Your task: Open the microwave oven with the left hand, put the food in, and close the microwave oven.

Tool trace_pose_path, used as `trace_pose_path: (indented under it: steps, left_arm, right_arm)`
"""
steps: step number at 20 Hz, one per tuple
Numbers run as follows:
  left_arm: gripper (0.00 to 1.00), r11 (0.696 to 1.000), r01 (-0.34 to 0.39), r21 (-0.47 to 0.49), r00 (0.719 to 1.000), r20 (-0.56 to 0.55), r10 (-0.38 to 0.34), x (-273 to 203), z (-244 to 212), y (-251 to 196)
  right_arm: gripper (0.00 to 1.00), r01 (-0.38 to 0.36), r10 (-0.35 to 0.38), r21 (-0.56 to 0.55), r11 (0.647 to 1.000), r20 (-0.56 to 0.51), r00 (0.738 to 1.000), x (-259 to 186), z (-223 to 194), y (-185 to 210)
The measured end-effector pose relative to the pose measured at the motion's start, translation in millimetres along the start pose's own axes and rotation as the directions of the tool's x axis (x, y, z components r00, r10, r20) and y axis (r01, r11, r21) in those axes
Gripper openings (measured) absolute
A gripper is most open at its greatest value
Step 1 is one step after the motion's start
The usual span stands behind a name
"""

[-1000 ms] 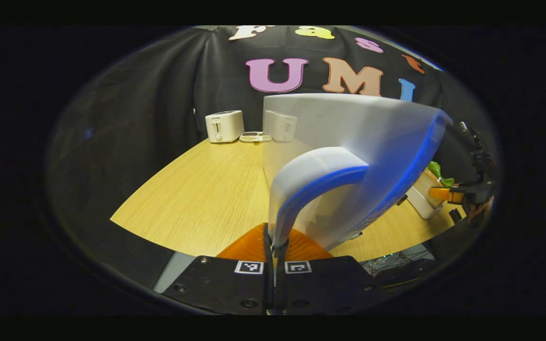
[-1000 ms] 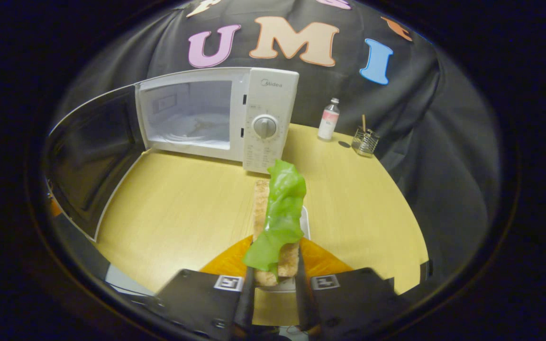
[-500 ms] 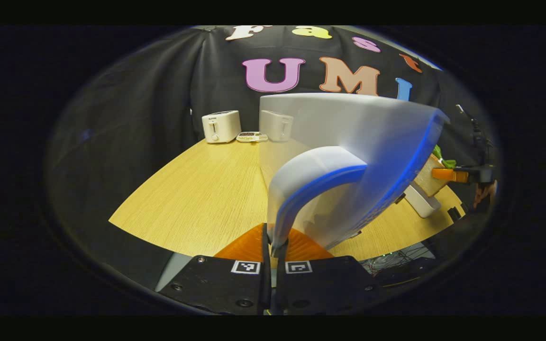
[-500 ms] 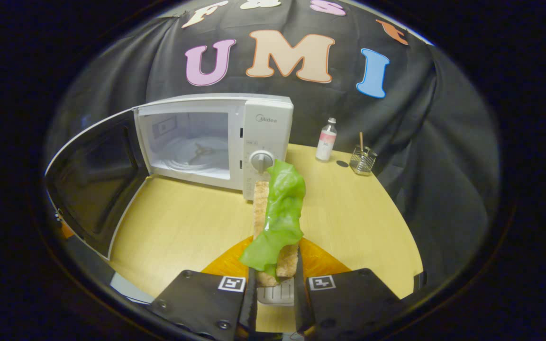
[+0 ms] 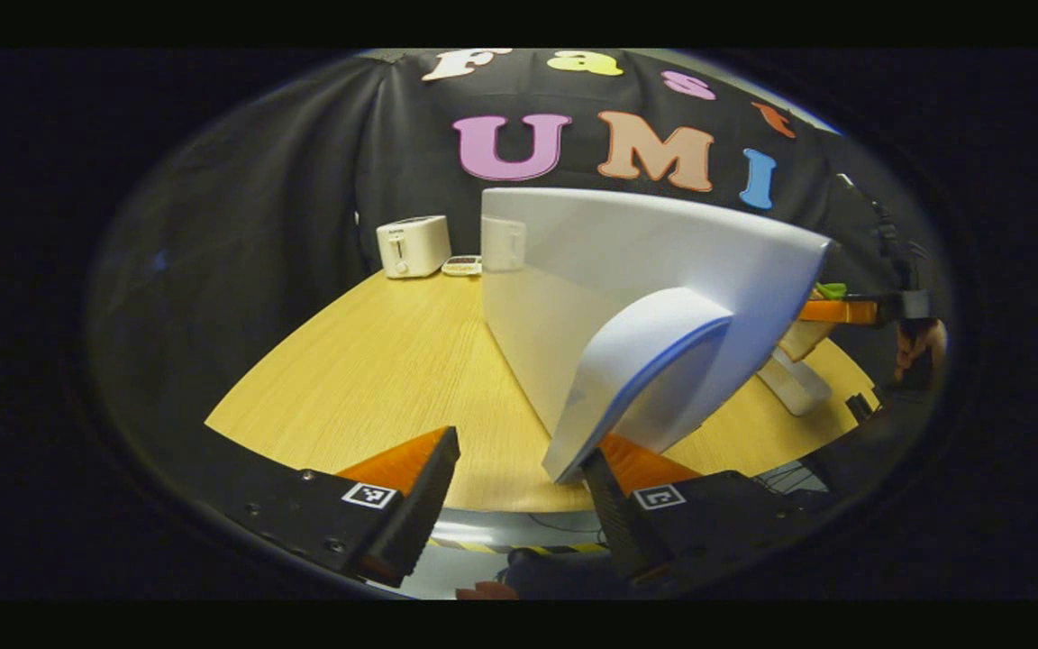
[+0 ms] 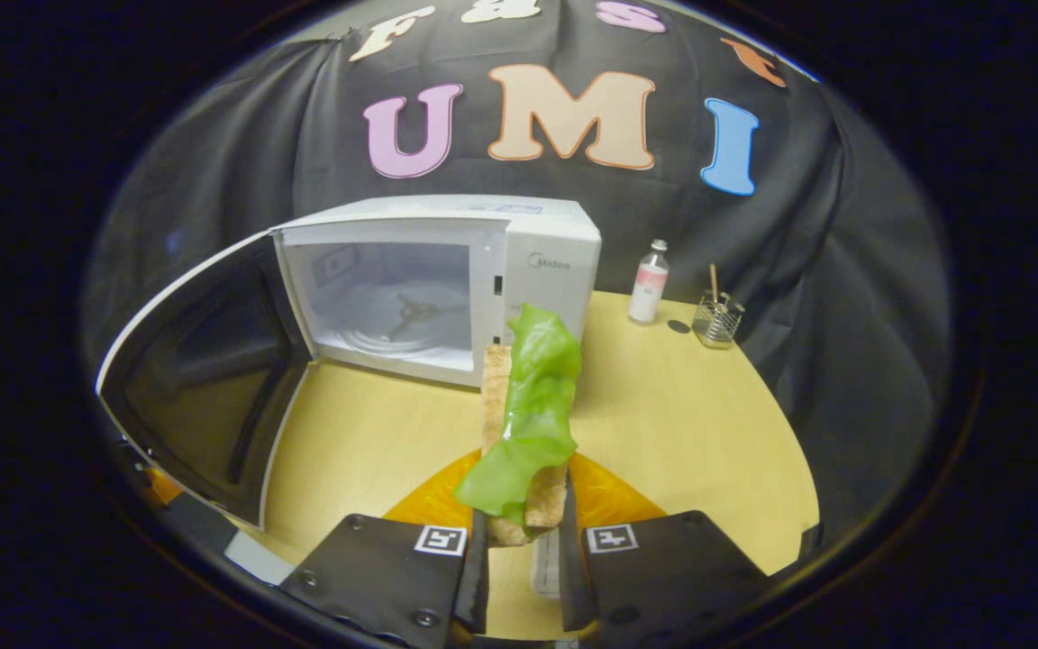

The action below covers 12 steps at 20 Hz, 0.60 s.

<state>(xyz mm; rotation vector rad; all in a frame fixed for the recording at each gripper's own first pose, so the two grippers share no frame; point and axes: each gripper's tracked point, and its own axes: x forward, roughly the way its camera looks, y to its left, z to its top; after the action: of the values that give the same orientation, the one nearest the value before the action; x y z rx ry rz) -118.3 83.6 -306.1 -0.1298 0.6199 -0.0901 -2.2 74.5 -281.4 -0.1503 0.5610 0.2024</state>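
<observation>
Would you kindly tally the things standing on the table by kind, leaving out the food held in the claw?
Microwave oven: 1
Toasters: 2
Bottle: 1
Wire holder: 1
White tray: 1
Small flat item between the toasters: 1
Total: 7

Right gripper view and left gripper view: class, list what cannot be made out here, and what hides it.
- White microwave oven: its dial is hidden in the right gripper view by the green lettuce leaf on toasted bread.
- Small clear bottle: label too small.
- Right gripper: the open white microwave door covers its fingertips in the left gripper view.
</observation>
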Motion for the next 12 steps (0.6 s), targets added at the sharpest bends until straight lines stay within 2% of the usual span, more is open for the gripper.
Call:
trace_pose_path:
  steps: [1,3,4,5,7,10,12]
  left_arm:
    - [0.81,1.0,0.014,0.004,1.0,-0.005,-0.014,-3,2,-2]
    - [0.86,1.0,0.012,0.018,1.0,0.009,-0.012,-12,8,1]
    - [0.9,1.0,-0.011,0.028,1.0,0.013,0.01,-15,11,7]
    - [0.96,0.999,-0.022,0.04,1.0,0.021,0.021,-21,16,9]
    - [1.0,0.997,-0.034,0.063,0.999,0.035,0.032,-28,20,12]
    - [0.99,0.995,-0.045,0.087,0.997,0.07,0.039,-41,30,15]
    - [1.0,0.994,-0.057,0.093,0.996,0.076,0.05,-48,31,20]
  right_arm:
    - [0.28,-0.011,0.011,0.009,1.0,0.0,1.0,2,3,6]
    - [0.28,-0.03,0.03,0.027,0.999,-0.009,1.0,8,9,18]
    - [0.34,-0.037,0.038,0.044,0.998,-0.022,0.999,12,10,24]
    - [0.34,-0.051,0.054,0.071,0.996,-0.035,0.998,17,10,32]
    - [0.34,-0.079,0.087,0.145,0.986,-0.055,0.995,26,14,49]
    - [0.34,-0.108,0.136,0.267,0.958,-0.089,0.987,42,21,72]
    - [0.34,-0.11,0.163,0.371,0.922,-0.114,0.98,54,24,87]
